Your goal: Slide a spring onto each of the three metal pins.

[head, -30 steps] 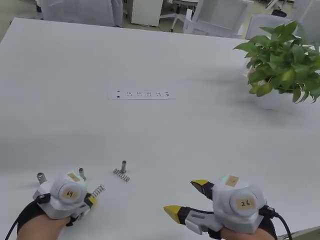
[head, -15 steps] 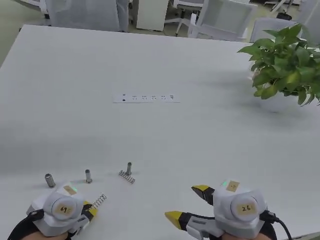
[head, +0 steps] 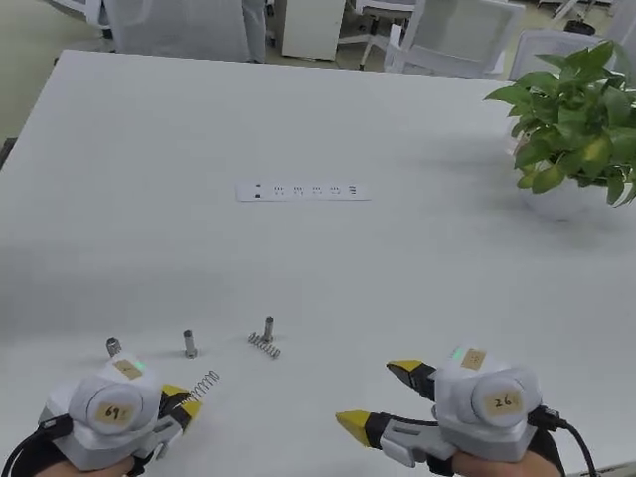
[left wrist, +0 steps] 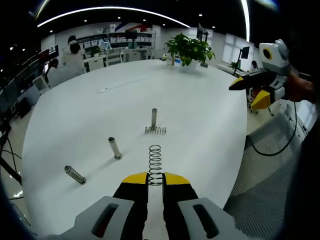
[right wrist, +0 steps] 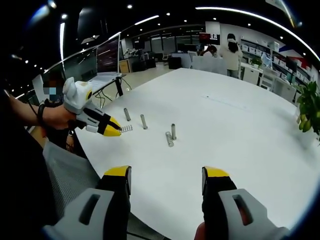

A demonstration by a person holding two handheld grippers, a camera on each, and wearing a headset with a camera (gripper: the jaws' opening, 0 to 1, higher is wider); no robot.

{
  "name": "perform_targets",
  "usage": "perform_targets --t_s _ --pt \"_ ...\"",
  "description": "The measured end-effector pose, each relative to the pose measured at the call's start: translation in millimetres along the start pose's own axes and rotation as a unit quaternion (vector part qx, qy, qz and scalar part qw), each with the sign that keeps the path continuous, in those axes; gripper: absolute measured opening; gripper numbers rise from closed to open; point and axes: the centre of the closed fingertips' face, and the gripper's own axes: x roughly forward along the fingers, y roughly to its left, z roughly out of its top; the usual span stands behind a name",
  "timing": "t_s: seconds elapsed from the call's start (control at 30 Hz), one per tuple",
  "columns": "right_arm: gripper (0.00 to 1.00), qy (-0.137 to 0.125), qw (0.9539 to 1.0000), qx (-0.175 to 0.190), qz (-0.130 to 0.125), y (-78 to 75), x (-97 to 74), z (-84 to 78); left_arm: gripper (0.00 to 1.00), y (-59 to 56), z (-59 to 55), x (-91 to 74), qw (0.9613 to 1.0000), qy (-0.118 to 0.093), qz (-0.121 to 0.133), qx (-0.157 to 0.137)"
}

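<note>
Progress seems one of three: the left pin [head: 113, 346] wears a spring, the left gripper [left wrist: 155, 178] pinches a second spring [left wrist: 155, 161] near the bare middle pin [head: 190, 343], a third spring [head: 264, 345] lies on the bench [head: 298, 268] by the right pin [head: 267, 328], and the right gripper [head: 376, 395] is wide and empty.

White power strip [head: 302, 191], potted plant [head: 576, 109] (far right)

A white table [head: 149, 149] is seen. Three metal pins are stood upright in a row near its front edge. The left pin [head: 113, 347] is sleeved by a fitted spring [left wrist: 75, 174], while the middle pin [head: 190, 343] and right pin [head: 268, 328] are left bare. A loose spring [head: 264, 345] is laid at the right pin's foot. A power strip [head: 302, 191] is laid flat farther back, and a potted plant [head: 576, 109] is set at the far right.
</note>
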Motion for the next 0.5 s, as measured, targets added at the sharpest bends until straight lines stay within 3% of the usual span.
perform_targets --t_s 0.27,0.5 --pt "0.54 0.003 0.9995 -0.011 0.03 14.6 9.0 4.5 0.03 -6.1 17.2 -19.1 0.9996 -0.022 0.0 0.015" --pt "0.53 -0.001 0.9986 -0.017 0.05 25.0 13.6 10.4 0.03 -11.1 16.8 -29.9 0.9994 -0.03 -0.007 0.016"
